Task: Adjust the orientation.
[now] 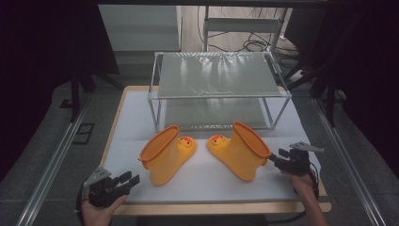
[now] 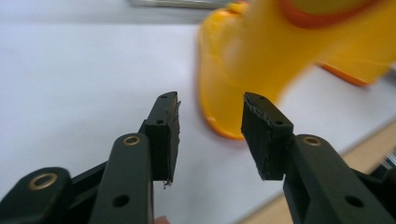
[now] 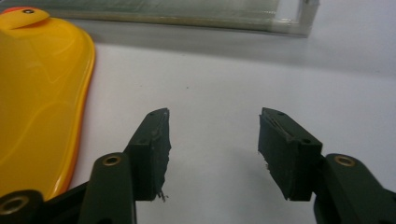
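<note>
Two yellow duck-faced rain boots lie tipped on a white table (image 1: 141, 108), toes nearly meeting at centre, in front of a metal-framed shelf rack (image 1: 219, 89) at 12 o'clock. The left boot (image 1: 167, 154) leans its orange-rimmed opening toward 8 o'clock, the right boot (image 1: 240, 149) toward 4 o'clock. The left gripper (image 1: 128, 180) waits near the 7 o'clock edge, jaws parted and empty. The right gripper (image 1: 279, 157) sits beside the right boot's rim, likewise released. Soft, rounded boots could roll or slip from a shallow pinch.
</note>
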`<action>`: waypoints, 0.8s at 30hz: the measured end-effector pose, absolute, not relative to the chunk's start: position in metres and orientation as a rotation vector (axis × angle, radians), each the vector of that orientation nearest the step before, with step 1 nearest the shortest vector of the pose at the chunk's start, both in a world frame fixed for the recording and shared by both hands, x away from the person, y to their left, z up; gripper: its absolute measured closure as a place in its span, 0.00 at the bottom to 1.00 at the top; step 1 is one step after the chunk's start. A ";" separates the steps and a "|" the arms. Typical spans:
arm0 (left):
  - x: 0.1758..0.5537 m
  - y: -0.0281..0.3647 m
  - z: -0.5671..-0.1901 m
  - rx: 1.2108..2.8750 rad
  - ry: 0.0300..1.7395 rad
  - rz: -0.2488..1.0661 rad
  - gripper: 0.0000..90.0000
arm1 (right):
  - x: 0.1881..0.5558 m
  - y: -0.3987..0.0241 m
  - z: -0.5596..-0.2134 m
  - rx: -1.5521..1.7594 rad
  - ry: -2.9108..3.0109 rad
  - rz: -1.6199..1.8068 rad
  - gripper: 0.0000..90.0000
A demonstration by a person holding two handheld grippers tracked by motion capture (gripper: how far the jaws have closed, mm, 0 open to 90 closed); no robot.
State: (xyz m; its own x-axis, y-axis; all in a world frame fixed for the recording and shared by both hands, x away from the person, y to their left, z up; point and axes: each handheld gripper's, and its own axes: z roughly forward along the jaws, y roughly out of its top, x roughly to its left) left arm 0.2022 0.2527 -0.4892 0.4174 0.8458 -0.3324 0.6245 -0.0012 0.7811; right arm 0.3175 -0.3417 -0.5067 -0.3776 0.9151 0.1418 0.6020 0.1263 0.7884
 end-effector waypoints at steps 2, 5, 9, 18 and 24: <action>0.216 0.252 -0.491 1.740 1.290 0.274 0.62 | 0.317 -0.342 -0.506 1.456 2.048 1.143 0.52; 0.225 0.250 -0.492 1.755 1.288 0.258 0.61 | 0.316 -0.342 -0.506 1.448 2.059 1.150 0.54; 0.242 0.248 -0.491 1.776 1.290 0.245 0.60 | 0.316 -0.343 -0.506 1.439 2.081 1.149 0.56; 0.258 0.245 -0.474 1.770 1.286 0.317 0.59 | 0.315 -0.341 -0.507 1.406 2.140 1.157 0.67; 0.260 0.244 -0.475 1.782 1.273 0.298 0.56 | 0.315 -0.335 -0.507 1.322 2.222 1.154 0.84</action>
